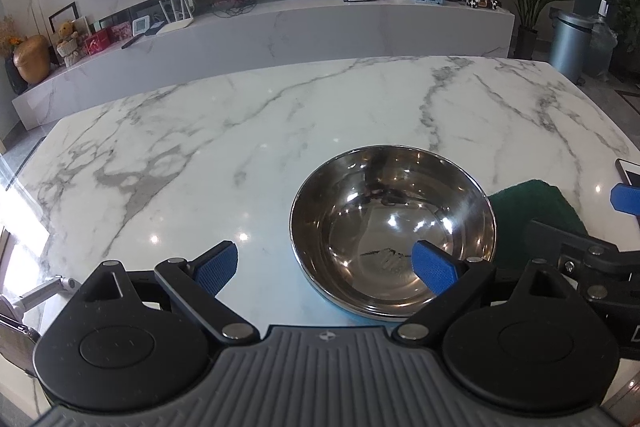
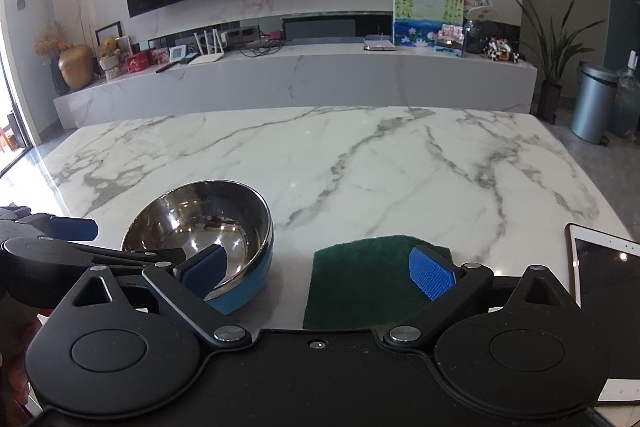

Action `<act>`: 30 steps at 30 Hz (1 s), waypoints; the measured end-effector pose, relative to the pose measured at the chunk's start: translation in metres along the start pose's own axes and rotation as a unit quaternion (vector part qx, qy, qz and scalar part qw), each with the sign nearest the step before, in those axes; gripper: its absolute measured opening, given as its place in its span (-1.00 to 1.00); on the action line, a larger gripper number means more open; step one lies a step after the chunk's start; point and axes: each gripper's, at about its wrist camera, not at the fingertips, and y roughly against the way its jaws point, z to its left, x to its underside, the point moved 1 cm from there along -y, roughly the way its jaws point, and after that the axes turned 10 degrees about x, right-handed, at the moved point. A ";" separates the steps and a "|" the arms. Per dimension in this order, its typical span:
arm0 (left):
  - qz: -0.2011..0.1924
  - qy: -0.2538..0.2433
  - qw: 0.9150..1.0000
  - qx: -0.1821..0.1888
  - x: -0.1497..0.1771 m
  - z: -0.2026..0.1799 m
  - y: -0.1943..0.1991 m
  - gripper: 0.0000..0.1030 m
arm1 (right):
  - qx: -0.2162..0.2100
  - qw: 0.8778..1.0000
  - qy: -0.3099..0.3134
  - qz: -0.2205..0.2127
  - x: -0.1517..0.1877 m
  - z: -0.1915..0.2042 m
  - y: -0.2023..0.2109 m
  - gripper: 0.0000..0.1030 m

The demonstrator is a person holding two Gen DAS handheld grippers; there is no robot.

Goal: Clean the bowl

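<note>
While both tongs gape, one bowl, one scouring pad

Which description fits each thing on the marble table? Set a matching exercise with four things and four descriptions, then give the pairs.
Things:
1. bowl
2. scouring pad
3. tablet
4. left gripper

Descriptions:
A. dark green, flat on the table
B. steel inside, blue outside
C. white-framed, at the right edge
D. open, one finger over the bowl's rim

Pairs: 1-B, 2-A, 3-C, 4-D
</note>
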 end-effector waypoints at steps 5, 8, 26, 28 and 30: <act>0.007 0.003 1.000 0.001 0.000 0.000 -0.001 0.84 | 0.007 1.000 0.004 -0.001 0.000 0.000 0.000 0.91; 0.009 0.006 1.000 0.000 0.000 0.001 -0.002 0.84 | 0.009 1.000 0.001 -0.001 -0.001 -0.001 0.000 0.91; 0.014 0.009 1.000 0.000 -0.001 0.003 -0.003 0.84 | 0.011 1.000 0.003 0.000 -0.002 -0.002 -0.001 0.91; 0.015 0.009 1.000 0.000 -0.001 0.003 -0.003 0.84 | 0.011 1.000 0.002 0.001 -0.001 -0.002 -0.001 0.91; 0.016 0.009 1.000 0.000 -0.001 0.003 -0.003 0.84 | 0.011 1.000 0.002 0.003 -0.001 -0.003 -0.001 0.91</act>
